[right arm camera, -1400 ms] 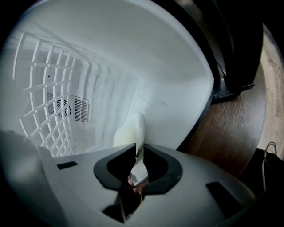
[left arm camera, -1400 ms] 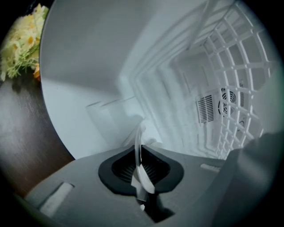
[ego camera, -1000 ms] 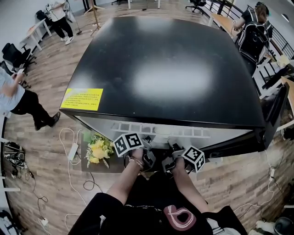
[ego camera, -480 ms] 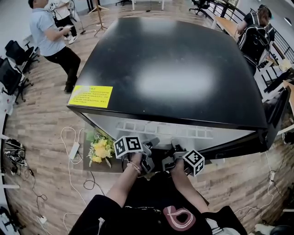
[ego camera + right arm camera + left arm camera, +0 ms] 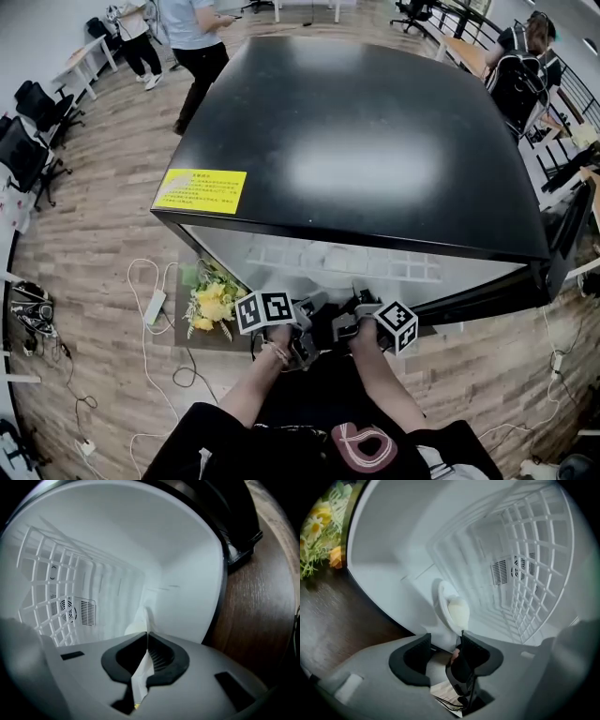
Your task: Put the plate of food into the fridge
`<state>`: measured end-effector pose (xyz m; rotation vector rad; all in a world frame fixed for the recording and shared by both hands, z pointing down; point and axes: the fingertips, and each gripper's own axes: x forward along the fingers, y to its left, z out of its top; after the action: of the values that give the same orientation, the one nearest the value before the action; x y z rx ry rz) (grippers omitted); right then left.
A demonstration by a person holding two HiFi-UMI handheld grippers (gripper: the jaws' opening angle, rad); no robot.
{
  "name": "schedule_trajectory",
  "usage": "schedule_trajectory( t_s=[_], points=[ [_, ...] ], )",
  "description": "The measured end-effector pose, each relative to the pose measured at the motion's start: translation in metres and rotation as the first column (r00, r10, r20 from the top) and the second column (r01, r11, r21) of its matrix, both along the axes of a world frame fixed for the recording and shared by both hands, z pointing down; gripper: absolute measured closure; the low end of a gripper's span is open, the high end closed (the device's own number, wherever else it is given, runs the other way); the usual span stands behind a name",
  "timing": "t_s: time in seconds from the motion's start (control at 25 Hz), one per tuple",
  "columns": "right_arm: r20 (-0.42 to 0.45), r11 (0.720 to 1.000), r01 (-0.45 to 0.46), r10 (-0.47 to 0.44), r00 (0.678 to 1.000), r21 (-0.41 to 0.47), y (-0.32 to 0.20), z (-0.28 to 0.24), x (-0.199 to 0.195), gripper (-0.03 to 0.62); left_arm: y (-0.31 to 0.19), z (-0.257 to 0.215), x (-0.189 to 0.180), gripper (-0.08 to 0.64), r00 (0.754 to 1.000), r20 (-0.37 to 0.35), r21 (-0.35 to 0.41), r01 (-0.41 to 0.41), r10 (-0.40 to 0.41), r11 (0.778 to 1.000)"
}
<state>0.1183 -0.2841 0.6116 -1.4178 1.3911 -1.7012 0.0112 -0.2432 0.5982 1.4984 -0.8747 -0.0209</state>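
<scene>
Since a second ago: left tool has let go, with its jaws now wide apart. The person in the blue top has walked from the left edge of the head view round to the fridge's far corner. Both tools are at about the same spot at the fridge mouth.

Plate: white, inside the fridge's white compartment near the front opening, with a pale rounded lump of food on it. Both gripper views are rolled, so I can't tell what it rests on.

Right tool: clenched on the plate's thin white rim, which runs between the pads.

Left tool: released, pads clear of the plate, which sits just ahead of the gap.

Head view: left tool and right tool are side by side at the lower front edge of the opening.

Deeper in the compartment there is a white wire rack, with a fan vent showing behind it.

Fridge: black top, with a yellow sticker at its front-left corner. Its door is swung open to the right.

On the wooden floor just left of the fridge are a bunch of yellow flowers and a power strip with cables.
</scene>
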Motion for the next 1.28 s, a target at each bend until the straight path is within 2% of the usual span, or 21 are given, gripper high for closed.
schedule_trajectory(
  t_s=[0.08,0.2,0.28,0.44,0.56,0.64,0.8,0.88,1.0,1.12,1.28],
  points=[
    [-0.012,1.000,0.016,-0.016,1.000,0.003,-0.001,-0.001,-0.002,0.572,0.000,0.001,-0.003,0.362,1.000,0.025,0.016,-0.008,0.008,1.000],
    [-0.078,0.997,0.064,-0.062,0.995,0.034,-0.001,-0.004,-0.005,0.571,0.000,0.005,-0.003,0.363,0.993,0.106,0.057,-0.051,0.045,0.997],
    [-0.103,0.993,0.099,-0.092,0.990,0.063,0.001,-0.009,-0.009,0.535,0.002,0.005,0.000,0.367,0.988,0.138,0.071,-0.075,0.064,0.995],
    [-0.113,0.988,0.124,-0.113,0.987,0.096,0.002,-0.016,-0.012,0.472,-0.001,0.001,0.003,0.367,0.989,0.131,0.092,-0.083,0.071,0.992],
    [-0.218,0.982,0.158,-0.133,0.967,0.102,0.002,-0.021,-0.011,0.391,-0.003,0.000,0.004,0.367,0.988,0.136,0.105,-0.083,0.068,0.991],
    [-0.272,0.979,0.179,-0.146,0.951,0.099,0.002,-0.023,-0.010,0.380,-0.004,0.001,0.005,0.367,0.988,0.137,0.105,-0.083,0.068,0.991],
    [-0.277,0.978,0.184,-0.149,0.949,0.104,0.005,-0.023,-0.007,0.379,-0.003,0.001,0.006,0.367,0.988,0.136,0.105,-0.089,0.074,0.990],
    [-0.290,0.971,0.207,-0.166,0.943,0.117,0.009,-0.026,-0.009,0.378,-0.004,-0.004,0.004,0.367,0.987,0.148,0.134,-0.084,0.064,0.987],
    [-0.338,0.954,0.257,-0.193,0.921,0.155,0.014,-0.037,-0.013,0.339,-0.007,-0.026,-0.003,0.425,0.973,0.227,0.259,-0.092,0.032,0.962],
    [-0.383,0.937,0.289,-0.199,0.902,0.194,0.020,-0.049,-0.014,0.330,-0.004,-0.043,-0.004,0.426,0.959,0.283,0.349,-0.139,0.037,0.927],
    [-0.443,0.915,0.327,-0.198,0.874,0.236,0.031,-0.065,-0.016,0.330,0.005,-0.070,-0.004,0.445,0.952,0.306,0.496,-0.175,0.018,0.850]
  ],
)
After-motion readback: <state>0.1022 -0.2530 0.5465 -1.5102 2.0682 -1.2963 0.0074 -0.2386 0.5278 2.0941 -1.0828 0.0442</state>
